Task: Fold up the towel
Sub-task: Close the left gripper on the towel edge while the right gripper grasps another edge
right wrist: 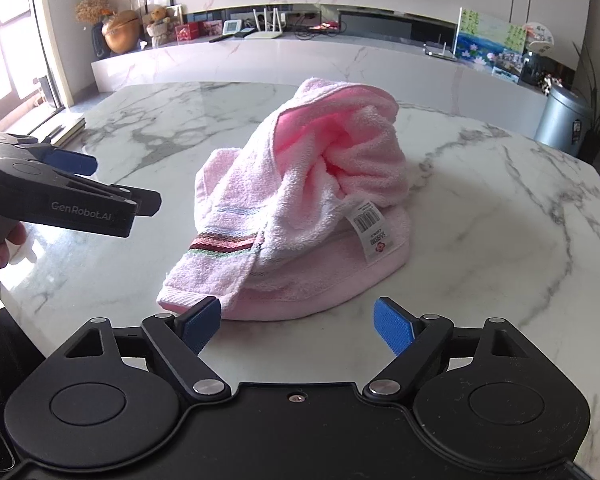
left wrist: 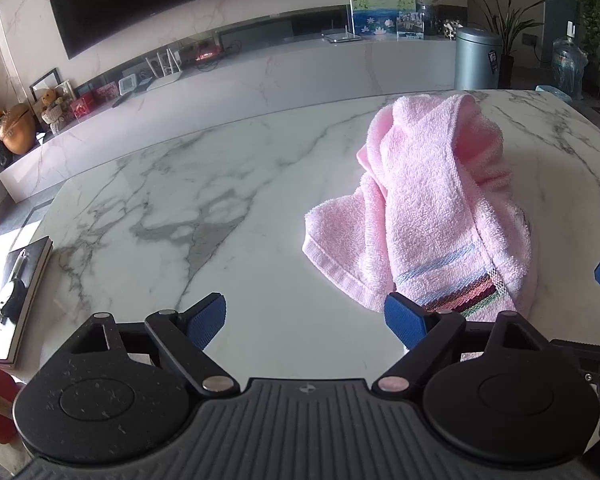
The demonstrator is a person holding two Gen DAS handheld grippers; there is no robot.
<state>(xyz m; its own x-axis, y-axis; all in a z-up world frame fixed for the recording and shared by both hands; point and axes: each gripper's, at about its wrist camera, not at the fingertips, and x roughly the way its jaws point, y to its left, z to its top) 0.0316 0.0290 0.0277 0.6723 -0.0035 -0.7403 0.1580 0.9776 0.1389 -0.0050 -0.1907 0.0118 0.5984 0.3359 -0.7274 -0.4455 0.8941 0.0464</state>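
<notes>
Left gripper (left wrist: 305,322): black housing, ribbed centre, blue textured pads.
Right gripper (right wrist: 297,322): black, silver rivets, central screw.
Marking: "GenRobot.AI" lettering is noted.

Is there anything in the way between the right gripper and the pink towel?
Nothing visible. The right gripper is open just short of the crumpled towel, with only bare marble table between them. The left gripper is off to the side, clear of that path.

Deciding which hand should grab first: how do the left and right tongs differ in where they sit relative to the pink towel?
The left tongs face bare marble, the towel beside their right pad; the right tongs face the towel squarely. Between the left tongs lies only tabletop; the towel's near hem lies just ahead of the right tongs' gap. Both are open and hold nothing.
</notes>
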